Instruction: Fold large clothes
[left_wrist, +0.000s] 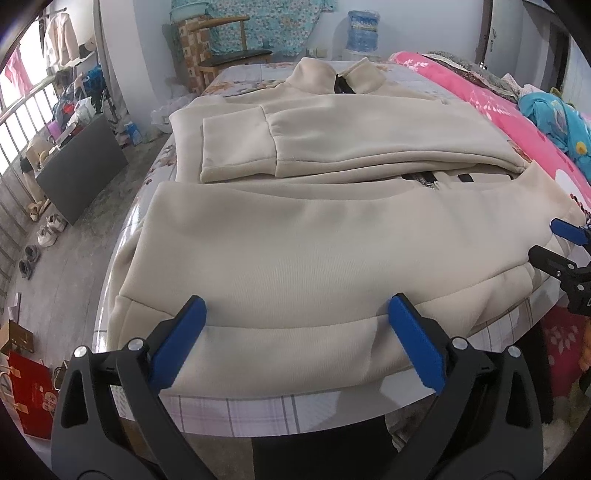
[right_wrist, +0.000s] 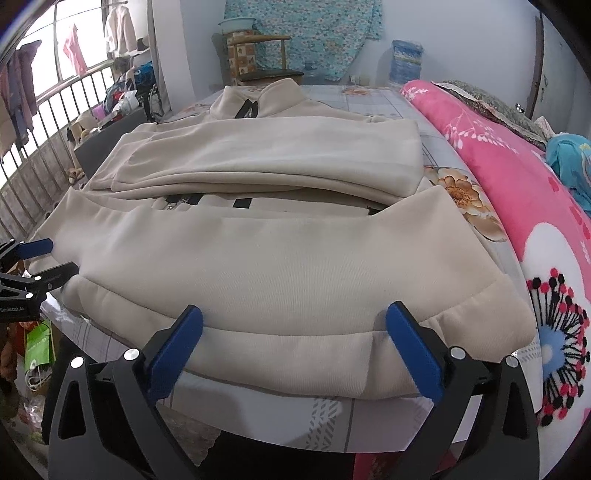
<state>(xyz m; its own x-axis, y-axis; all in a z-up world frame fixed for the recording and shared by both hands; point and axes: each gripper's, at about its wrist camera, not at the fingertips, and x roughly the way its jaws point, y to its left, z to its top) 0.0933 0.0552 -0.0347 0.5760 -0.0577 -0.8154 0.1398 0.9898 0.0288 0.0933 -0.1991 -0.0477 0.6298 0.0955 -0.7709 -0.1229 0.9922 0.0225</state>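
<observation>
Jacket lies sleeves-folded on the bed, hem between both spread jaws. Left gripper and right gripper grasp nothing; next, pinch hem and fold toward collar.

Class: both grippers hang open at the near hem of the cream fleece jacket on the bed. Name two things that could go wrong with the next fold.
1. The left gripper and right gripper may pinch only the top layer of the cream fleece jacket, so the fold comes apart.
2. Lifting the hem could drag the folded sleeve out of place.
</observation>
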